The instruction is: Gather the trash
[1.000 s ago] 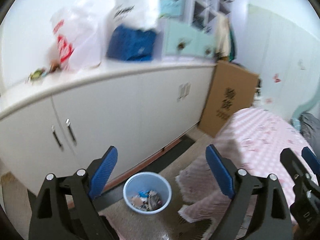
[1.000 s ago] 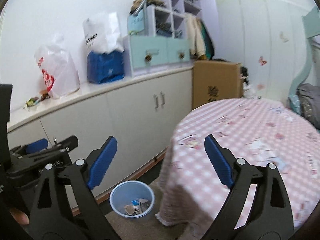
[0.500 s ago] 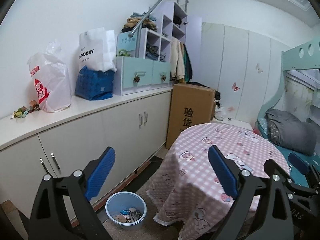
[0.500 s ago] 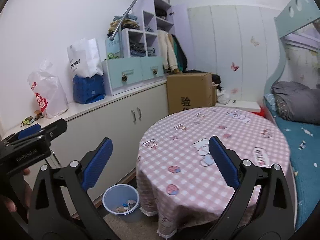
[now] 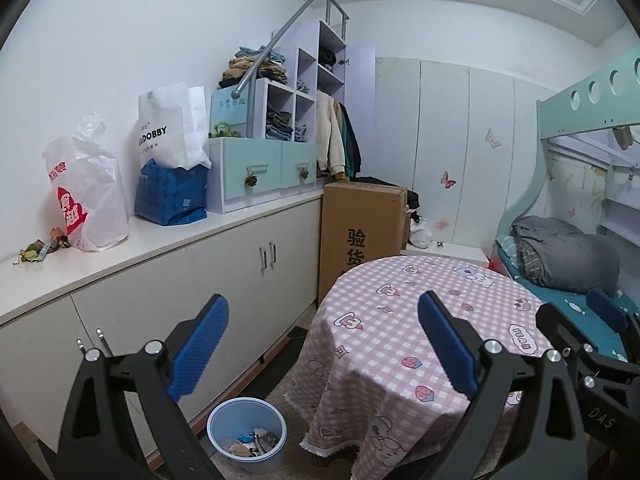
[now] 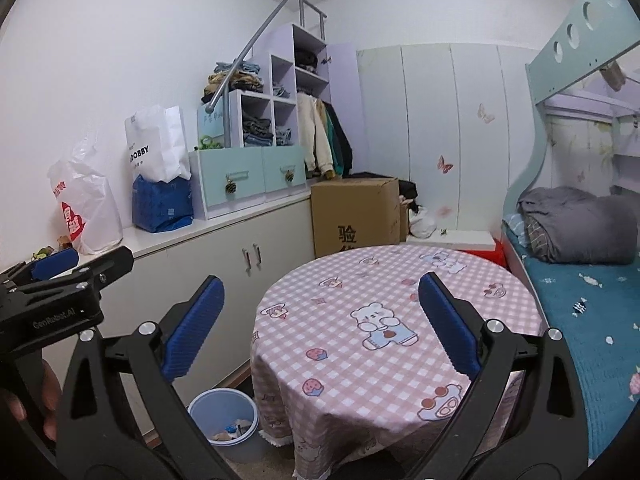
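Both my grippers are up and empty. Left gripper [image 5: 322, 338]: jaws spread wide, they have just been opening a bit more, nothing between the blue pads. Right gripper [image 6: 320, 320]: same, wide apart, just been opening, nothing held.

Trash bin [image 5: 247, 434], pale blue plastic, stands on the floor, tucked between the white cabinet [image 5: 192, 292] and the hanging edge of the pink checked tablecloth [image 5: 400, 320]. It already holds a few wrappers and paper scraps [image 5: 252, 442]. In the right wrist view the bin [image 6: 223, 420] sits low left, just beside the cloth hem.

Round table top looks bare of loose litter, only printed cartoons. The one loose bit I can spot is a small crumpled green and brown clump [image 5: 38, 246] on the countertop at far left, next to the white plastic bag with red print [image 5: 86, 196]. Cannot tell if that counts as trash or if the bags do.

Step, my read: deposit looks done, I'm in the scan or finish phase, both hands free. Next move, if any: pick a target, probably that clump on the counter, swing the left gripper over, come in low with jaws around it, close gently since it looks light and crinkly, then carry it over the bin and release. Watch the bags beside it, easy to snag.
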Demonstrator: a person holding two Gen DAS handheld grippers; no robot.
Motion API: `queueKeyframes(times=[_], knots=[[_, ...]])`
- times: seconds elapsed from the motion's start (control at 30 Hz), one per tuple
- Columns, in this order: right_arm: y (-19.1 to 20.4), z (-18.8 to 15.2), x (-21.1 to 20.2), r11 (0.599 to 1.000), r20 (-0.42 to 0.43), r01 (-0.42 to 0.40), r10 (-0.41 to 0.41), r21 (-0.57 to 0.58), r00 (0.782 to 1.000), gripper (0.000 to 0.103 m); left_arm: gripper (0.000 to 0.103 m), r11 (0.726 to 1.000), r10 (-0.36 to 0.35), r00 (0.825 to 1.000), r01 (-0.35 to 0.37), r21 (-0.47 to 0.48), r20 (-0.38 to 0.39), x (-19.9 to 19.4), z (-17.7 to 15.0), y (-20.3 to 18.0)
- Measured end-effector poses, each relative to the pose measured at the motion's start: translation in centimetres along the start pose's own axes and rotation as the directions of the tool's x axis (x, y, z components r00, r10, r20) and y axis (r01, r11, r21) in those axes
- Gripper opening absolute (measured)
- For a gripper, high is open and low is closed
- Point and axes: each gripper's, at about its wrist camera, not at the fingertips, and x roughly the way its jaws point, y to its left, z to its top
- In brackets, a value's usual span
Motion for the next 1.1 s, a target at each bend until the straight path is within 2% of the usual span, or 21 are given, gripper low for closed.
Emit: queueKeyframes(times=[0.2,1.1], knots=[[-0.4,0.0,-0.6,1.0,0.023,0.015,-0.015,0.001,1.0,0.096,0.094,1.0,-0.015,1.0,0.015,0.02,0.002,-0.2,-0.1,-0.7],[-0.8,-0.9,-0.2,1.0,-0.009,0.01,-0.01,0.01,1.0,0.096,0.094,0.999,-0.006,1.0,0.006,0.045,-0.005,-0.1,-0.4,-0.8]])
